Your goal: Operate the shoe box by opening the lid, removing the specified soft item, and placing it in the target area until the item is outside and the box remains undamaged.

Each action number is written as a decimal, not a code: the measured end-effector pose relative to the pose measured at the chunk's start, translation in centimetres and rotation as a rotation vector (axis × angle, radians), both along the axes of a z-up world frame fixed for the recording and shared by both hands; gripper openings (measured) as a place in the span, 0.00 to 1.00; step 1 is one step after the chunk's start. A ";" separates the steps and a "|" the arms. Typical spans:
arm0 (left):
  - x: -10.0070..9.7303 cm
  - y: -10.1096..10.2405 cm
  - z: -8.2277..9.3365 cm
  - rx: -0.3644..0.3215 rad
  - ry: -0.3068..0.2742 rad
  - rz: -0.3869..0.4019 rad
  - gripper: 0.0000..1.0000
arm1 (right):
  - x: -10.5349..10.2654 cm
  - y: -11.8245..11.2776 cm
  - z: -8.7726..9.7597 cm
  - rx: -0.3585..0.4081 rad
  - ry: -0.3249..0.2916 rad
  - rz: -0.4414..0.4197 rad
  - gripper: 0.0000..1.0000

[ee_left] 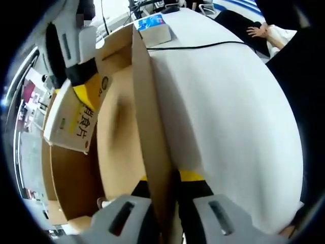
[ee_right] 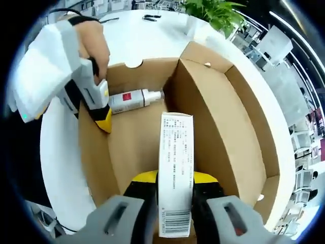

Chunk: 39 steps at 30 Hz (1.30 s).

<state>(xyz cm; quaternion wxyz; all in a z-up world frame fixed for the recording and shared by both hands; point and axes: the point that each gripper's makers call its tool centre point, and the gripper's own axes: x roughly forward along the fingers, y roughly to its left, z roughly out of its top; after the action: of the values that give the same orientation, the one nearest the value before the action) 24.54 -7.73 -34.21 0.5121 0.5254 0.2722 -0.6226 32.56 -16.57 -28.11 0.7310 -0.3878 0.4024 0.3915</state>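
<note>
The left gripper [ee_left: 163, 190] has its jaws pinched on the upright side wall of the open cardboard shoe box [ee_left: 147, 101], which sits on the white desk [ee_left: 228, 117]. The right gripper [ee_right: 175, 195] has its jaws pinched on a slim white carton [ee_right: 175, 168] printed with text and a barcode, held above the box interior [ee_right: 137, 142]. A white bottle [ee_right: 133, 100] with a red label lies on the box floor against the far wall. A green plant [ee_right: 216, 12] stands beyond the box.
</note>
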 end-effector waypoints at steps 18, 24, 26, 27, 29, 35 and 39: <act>0.1 -0.1 0.2 0.000 0.003 0.006 0.06 | -1.1 0.0 5.8 0.043 -0.108 -0.009 0.21; 0.3 -0.4 0.2 0.001 0.003 0.008 0.06 | -2.4 0.1 7.8 0.042 -0.152 0.024 0.21; 0.3 -0.3 0.1 0.002 0.003 0.008 0.06 | -2.8 -0.1 8.3 0.040 -0.158 0.017 0.21; 0.1 -0.2 0.1 0.002 0.002 0.008 0.06 | -3.1 -0.2 8.7 0.041 -0.168 0.015 0.21; -0.1 -0.1 0.1 0.001 0.004 0.010 0.06 | -3.8 -0.4 9.5 0.043 -0.178 0.011 0.21; -0.2 -0.1 0.2 0.001 0.002 0.012 0.06 | -5.9 -1.4 12.0 0.032 -0.227 -0.010 0.21; -0.3 -0.1 0.2 0.003 0.001 0.012 0.06 | -7.6 -2.3 13.6 0.023 -0.265 -0.025 0.21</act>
<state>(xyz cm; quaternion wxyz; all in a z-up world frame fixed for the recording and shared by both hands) 24.19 -7.79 -34.00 0.5151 0.5242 0.2763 -0.6193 24.93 -18.91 -14.50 0.7869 -0.4227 0.3026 0.3325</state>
